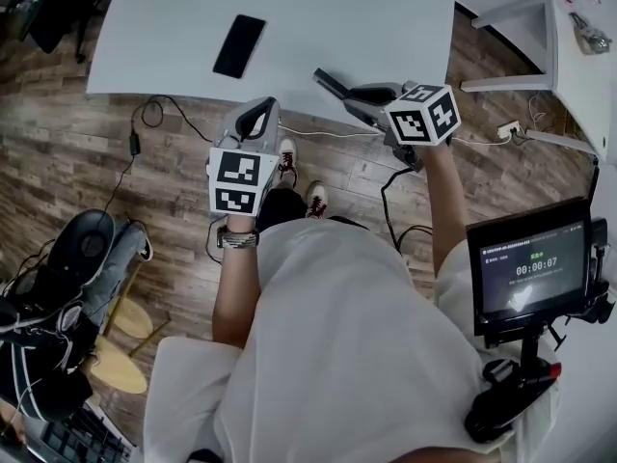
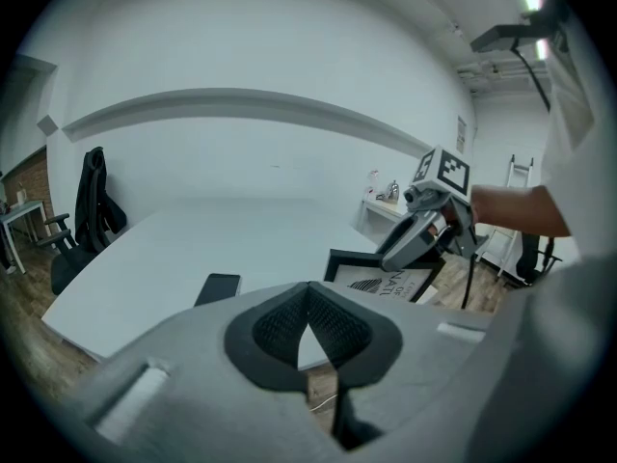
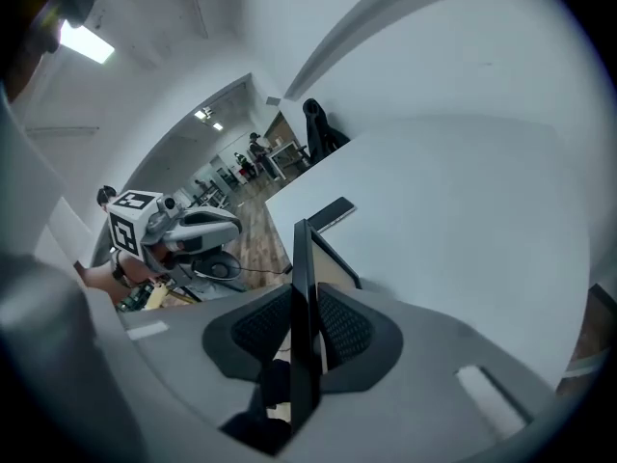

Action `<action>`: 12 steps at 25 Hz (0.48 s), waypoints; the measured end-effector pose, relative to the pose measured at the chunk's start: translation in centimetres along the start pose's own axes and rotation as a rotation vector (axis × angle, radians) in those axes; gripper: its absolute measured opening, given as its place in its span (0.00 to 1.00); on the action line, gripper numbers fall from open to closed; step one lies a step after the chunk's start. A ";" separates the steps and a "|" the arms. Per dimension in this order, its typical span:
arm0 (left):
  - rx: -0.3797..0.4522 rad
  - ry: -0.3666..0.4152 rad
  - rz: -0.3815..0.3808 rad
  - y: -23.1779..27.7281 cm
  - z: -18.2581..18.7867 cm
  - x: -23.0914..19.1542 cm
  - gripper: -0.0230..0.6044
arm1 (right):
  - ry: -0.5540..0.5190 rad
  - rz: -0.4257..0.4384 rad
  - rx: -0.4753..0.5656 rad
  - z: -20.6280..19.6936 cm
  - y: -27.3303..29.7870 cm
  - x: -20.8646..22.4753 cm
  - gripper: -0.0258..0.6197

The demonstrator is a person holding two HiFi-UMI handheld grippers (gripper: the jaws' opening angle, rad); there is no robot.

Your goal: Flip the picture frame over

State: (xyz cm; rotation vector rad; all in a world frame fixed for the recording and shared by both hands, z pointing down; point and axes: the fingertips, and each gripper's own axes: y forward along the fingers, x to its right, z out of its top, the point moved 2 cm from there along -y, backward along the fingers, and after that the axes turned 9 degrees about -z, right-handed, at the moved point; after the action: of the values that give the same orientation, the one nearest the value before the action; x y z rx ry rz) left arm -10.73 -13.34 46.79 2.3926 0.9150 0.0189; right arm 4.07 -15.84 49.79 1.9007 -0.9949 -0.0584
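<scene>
The picture frame (image 1: 329,83) is black with a white print (image 2: 374,282). It stands lifted on edge over the near rim of the white table (image 1: 337,17). My right gripper (image 1: 342,93) is shut on its edge. In the right gripper view the frame (image 3: 301,278) runs edge-on between the pads, with my right gripper (image 3: 304,334) clamped on it. My left gripper (image 1: 258,116) hovers to the left of the frame, apart from it. In the left gripper view my left gripper (image 2: 308,309) has its pads meeting at the tips with nothing between them.
A black phone (image 1: 239,45) lies flat on the table, left of the frame. A white side table (image 1: 578,46) stands at the right. A small screen on a stand (image 1: 533,268) is at my right side. Cables (image 1: 145,119) trail over the wooden floor below the table edge.
</scene>
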 end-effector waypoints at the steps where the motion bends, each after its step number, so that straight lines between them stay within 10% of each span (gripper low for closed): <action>1: 0.001 0.000 -0.004 0.1 -0.2 0.0 0.04 | 0.003 0.033 -0.017 0.0 0.2 0.3 0.17; 12: -0.057 -0.006 -0.035 5.6 1.1 -0.4 0.04 | -0.060 0.275 -0.118 2.1 0.6 7.7 0.17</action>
State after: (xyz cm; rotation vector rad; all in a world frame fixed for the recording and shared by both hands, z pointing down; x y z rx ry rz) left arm -7.44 -17.49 48.83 2.3229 0.9409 0.0244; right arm 7.98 -22.57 51.84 1.6500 -1.2577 -0.0135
